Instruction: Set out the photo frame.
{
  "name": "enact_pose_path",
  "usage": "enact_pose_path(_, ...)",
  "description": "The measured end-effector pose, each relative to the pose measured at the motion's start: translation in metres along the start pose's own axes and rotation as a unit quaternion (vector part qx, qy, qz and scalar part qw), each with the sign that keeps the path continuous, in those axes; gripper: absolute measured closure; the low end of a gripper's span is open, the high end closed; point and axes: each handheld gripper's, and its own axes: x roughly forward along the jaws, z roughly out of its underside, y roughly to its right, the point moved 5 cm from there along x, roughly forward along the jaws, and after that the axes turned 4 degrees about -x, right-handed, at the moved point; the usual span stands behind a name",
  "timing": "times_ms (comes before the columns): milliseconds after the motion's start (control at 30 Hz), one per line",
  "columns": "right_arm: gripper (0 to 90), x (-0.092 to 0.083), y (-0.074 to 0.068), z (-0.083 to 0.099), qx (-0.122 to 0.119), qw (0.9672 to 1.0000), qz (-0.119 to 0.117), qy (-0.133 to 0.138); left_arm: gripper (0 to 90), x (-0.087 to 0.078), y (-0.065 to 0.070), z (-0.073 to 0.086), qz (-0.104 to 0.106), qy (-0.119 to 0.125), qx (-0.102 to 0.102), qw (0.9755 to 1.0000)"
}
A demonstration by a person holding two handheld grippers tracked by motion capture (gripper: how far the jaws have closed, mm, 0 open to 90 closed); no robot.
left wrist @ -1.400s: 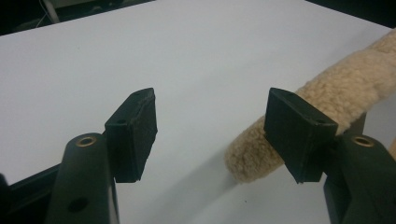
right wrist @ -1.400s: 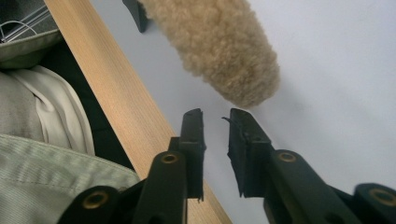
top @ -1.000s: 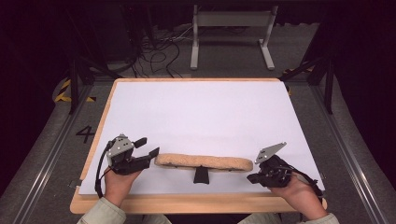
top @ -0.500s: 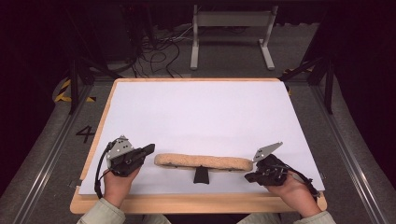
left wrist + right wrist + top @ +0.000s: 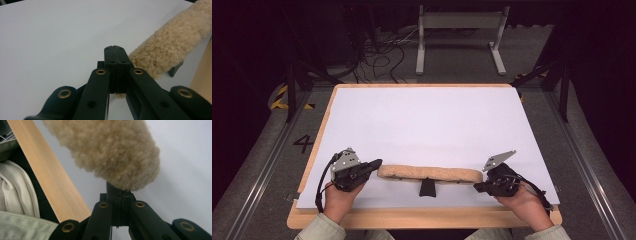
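A long fleecy pad [image 5: 429, 173] with a black handle [image 5: 427, 187] under its middle lies crosswise near the front edge of the white tabletop [image 5: 427, 120], toward six o'clock in the high view. The left gripper [image 5: 373, 164] sits at the pad's nine o'clock end, the right gripper [image 5: 479, 187] at its three o'clock end.

In the left gripper view the jaws are pressed flat together with nothing between them, and the pad's tip lies just beside them at about two o'clock, touching or nearly so. In the right gripper view the jaws are clenched too, their tips tucked under the fleece; whether they pinch any pile I cannot tell.

The step in hand looks like taking the pad by both ends. To do it well, the left gripper would need to reopen, move toward three o'clock until the fleece sits between the jaws, and then clamp deep enough to catch more than loose pile. Both ends should rise evenly so the pad does not sag or swing on its handle.

Compared with a second ago, the left gripper's jaws, then spread beside the pad's end, have snapped closed on empty air. The pad, the handle and the right gripper lie as they did.
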Motion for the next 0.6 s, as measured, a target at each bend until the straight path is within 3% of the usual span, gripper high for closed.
enact_pose_path(400,90.0,0.010,0.019,-0.013,0.022,0.9982,0.048,0.029,90.0,-0.005,0.007,0.005,0.010,-0.005,0.014,0.9998)
enact_pose_path(600,90.0,0.017,0.031,-0.023,0.031,0.9969,0.057,0.044,90.0,-0.008,0.011,0.007,0.012,-0.006,0.021,0.9997)
